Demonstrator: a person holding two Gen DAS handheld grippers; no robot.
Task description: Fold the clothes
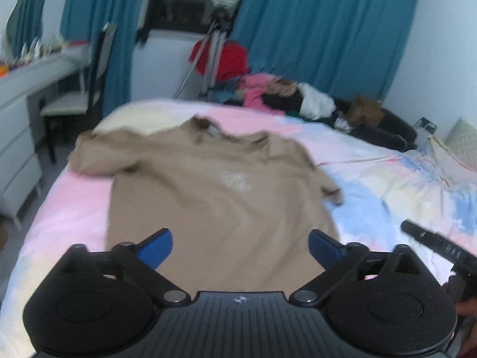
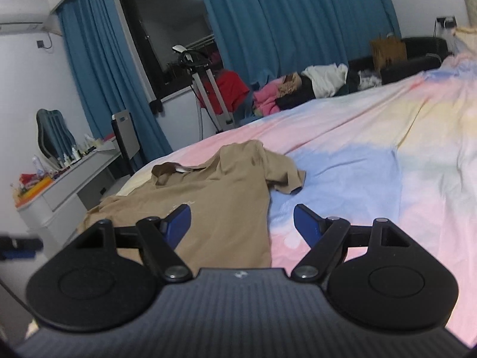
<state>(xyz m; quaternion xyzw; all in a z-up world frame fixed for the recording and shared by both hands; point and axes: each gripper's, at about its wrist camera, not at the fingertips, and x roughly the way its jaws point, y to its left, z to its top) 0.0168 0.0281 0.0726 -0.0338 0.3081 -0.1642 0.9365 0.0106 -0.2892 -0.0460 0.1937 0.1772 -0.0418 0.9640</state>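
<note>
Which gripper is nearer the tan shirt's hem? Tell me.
Left. The left gripper hangs open directly over the tan shirt at its hem; the right gripper, also open, straddles the shirt's right side edge.

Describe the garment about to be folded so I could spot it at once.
Find the bed with its pastel pink-and-blue sheet. Near its foot a tan T-shirt lies alone, spread flat, a faint white print on the chest. Other clothes sit heaped and mixed-coloured at the far edge by the blue curtains.
</note>
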